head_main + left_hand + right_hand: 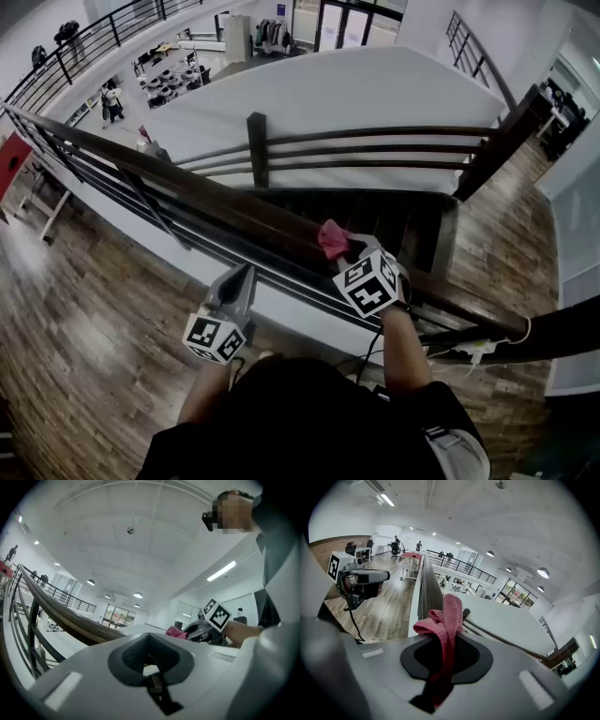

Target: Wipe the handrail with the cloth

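Clamping the cloth, right gripper sits over the handrail, seen only in head view; left gripper jaws together, empty.

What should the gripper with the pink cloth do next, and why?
Probably slide the cloth along the handrail, away to the person's left. The right gripper is shut on the cloth, which seems to sit on top of the handrail, and a long dark stretch of it runs on from there.
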